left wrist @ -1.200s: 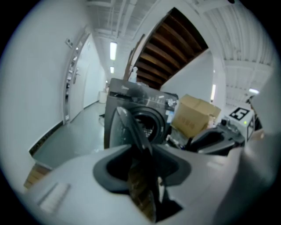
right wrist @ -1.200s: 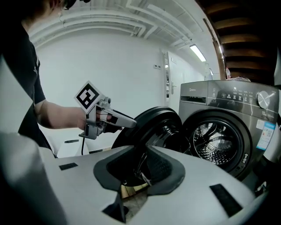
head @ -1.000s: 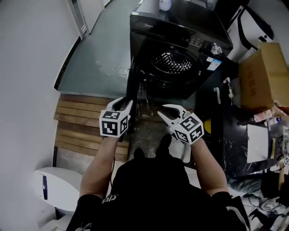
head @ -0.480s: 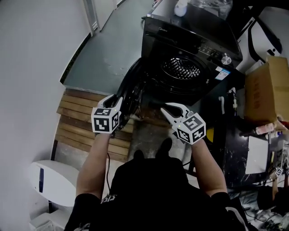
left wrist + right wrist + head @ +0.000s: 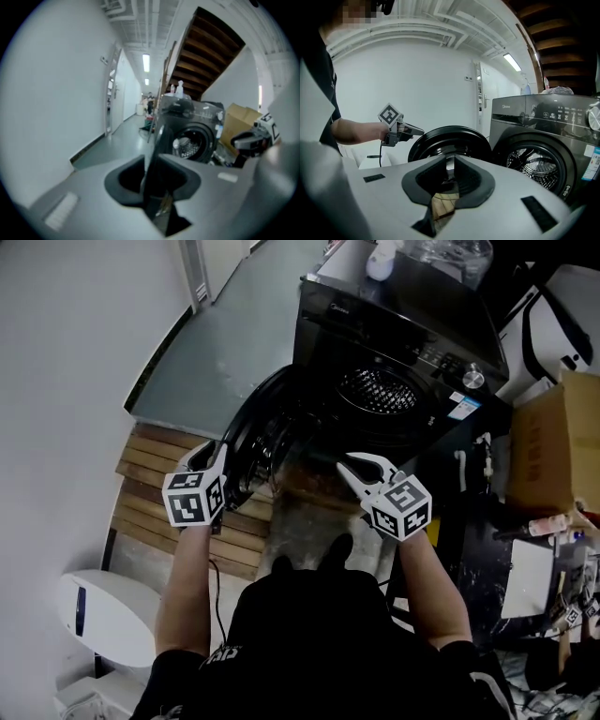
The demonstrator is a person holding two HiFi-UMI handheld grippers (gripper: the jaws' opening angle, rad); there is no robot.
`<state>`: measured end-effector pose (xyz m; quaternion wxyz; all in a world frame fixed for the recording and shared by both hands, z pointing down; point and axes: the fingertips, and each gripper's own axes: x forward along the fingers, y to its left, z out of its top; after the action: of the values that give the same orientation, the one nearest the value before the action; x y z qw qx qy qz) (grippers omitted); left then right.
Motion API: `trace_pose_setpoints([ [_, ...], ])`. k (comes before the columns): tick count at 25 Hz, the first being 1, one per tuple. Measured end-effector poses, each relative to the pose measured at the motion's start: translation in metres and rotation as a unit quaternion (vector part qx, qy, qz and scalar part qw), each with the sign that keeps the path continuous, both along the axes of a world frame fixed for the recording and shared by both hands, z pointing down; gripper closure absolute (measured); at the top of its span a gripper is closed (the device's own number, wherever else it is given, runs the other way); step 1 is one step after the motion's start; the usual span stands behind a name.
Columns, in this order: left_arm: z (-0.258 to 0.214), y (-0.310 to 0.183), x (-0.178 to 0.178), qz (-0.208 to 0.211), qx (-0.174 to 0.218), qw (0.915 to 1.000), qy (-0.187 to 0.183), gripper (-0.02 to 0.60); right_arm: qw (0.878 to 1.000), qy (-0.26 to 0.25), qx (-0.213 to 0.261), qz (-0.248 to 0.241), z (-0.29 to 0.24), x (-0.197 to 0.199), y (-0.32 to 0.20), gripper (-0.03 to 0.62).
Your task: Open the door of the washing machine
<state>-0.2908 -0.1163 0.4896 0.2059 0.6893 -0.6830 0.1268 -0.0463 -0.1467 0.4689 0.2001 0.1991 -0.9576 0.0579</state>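
Note:
The black front-loading washing machine (image 5: 403,343) stands at the top of the head view, its drum (image 5: 380,390) exposed. Its round door (image 5: 253,442) hangs swung out to the left. My left gripper (image 5: 214,457) is at the door's outer rim; in the left gripper view the door's edge (image 5: 154,159) fills the gap of the closing jaws. My right gripper (image 5: 354,465) hovers in front of the machine, apart from it. Its jaws are closing to a narrow slit with nothing between them. The right gripper view shows the door (image 5: 450,143), drum (image 5: 539,164) and left gripper (image 5: 415,132).
A slatted wooden platform (image 5: 150,484) lies under the left gripper, with a white wall to the left. A cardboard box (image 5: 553,437) and clutter stand to the right of the machine. A white bottle (image 5: 382,259) sits on its top. A white appliance (image 5: 103,615) is at lower left.
The left gripper has moved left along with the door's rim, and the door has swung wider open. The right gripper has shifted only slightly, its jaws narrower.

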Motion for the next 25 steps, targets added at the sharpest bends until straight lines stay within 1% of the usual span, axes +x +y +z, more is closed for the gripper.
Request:
trace_pose_setpoints([
  [2, -0.019, -0.003, -0.006, -0.027, 0.025, 0.9989, -0.028, 0.485, 1.0, -0.002, 0.0, 0.004, -0.002, 0.006, -0.01, 0.549],
  [3, -0.03, -0.007, -0.005, -0.034, 0.039, 0.9979, -0.039, 0.485, 1.0, -0.005, -0.001, 0.006, -0.004, 0.009, -0.016, 0.549],
  [5, -0.049, -0.02, 0.004, -0.029, 0.063, 0.9963, -0.051, 0.485, 1.0, -0.014, -0.002, 0.011, -0.008, 0.015, -0.029, 0.549],
  [7, -0.062, -0.036, 0.022, -0.009, 0.076, 0.9955, -0.055, 0.485, 1.0, -0.025, -0.003, 0.015, -0.012, 0.023, -0.04, 0.549],
  [13, -0.082, -0.086, 0.082, 0.047, 0.097, 0.9932, -0.044, 0.489, 0.999, -0.045, -0.001, 0.028, -0.022, 0.049, -0.077, 0.549],
  [17, -0.086, -0.118, 0.117, 0.079, 0.097, 0.9917, -0.032, 0.494, 0.997, -0.054, 0.004, 0.047, -0.028, 0.075, -0.101, 0.559],
  [25, -0.092, -0.174, 0.171, 0.108, 0.096, 0.9895, -0.005, 0.506, 0.994, -0.089, 0.002, 0.069, -0.041, 0.122, -0.146, 0.562],
])
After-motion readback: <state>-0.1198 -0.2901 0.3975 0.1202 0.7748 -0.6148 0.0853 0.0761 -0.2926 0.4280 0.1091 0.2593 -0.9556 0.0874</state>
